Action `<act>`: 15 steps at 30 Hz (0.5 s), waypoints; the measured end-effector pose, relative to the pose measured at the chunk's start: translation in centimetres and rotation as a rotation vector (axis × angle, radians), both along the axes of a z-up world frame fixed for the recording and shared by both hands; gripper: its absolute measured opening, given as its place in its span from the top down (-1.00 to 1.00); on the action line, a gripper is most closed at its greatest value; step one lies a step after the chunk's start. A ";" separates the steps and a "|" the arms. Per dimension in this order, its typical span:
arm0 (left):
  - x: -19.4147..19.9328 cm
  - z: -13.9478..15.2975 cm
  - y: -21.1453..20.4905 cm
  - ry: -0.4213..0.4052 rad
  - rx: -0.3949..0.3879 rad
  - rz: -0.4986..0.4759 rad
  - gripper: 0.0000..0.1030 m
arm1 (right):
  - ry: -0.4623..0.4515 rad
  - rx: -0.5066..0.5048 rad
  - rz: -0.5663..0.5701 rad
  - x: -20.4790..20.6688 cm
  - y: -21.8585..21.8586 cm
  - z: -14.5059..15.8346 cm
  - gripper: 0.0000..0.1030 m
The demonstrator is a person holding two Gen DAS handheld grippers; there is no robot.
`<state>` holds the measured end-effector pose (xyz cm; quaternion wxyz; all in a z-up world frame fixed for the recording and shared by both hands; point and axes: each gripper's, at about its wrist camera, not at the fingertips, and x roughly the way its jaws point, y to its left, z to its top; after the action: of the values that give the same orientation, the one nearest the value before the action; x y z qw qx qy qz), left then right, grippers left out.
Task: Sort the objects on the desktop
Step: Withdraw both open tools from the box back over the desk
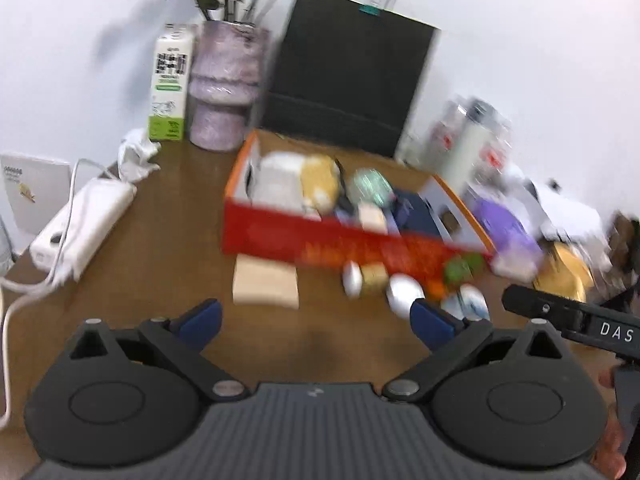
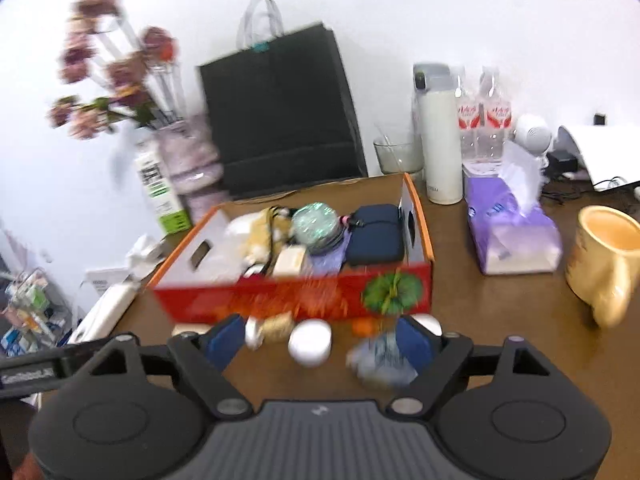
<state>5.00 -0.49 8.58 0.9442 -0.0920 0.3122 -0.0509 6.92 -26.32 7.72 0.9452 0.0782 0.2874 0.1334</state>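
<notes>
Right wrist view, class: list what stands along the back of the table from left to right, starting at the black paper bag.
Black paper bag → clear glass bowl → tall white thermos flask → two clear plastic water bottles → round white gadget.

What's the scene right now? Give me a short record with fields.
surface: brown desk
box: red box, open, already holding several items
loose items: white jar, beige block, blurred small pieces in front of the box
left gripper: open, empty
right gripper: open, nothing gripped
right of box: tissue pack, yellow mug

White wall, brown desk
</notes>
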 end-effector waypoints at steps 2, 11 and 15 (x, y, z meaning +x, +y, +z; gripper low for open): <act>-2.3 -0.7 -0.4 -0.024 0.045 -0.020 -1.00 | 0.003 -0.029 0.002 -3.1 0.0 -1.3 -0.64; -7.7 -5.9 -1.6 -0.008 0.147 -0.100 -1.00 | 0.025 -0.072 0.033 -10.7 -0.9 -6.3 -0.64; -8.5 -7.2 -1.4 0.038 0.120 -0.100 -1.00 | 0.022 -0.070 0.032 -11.7 -1.0 -7.1 -0.64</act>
<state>-3.50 -1.93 1.42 0.9382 -0.0204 0.3368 -0.0772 -4.74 -27.34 0.61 0.9419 0.0423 0.3036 0.1374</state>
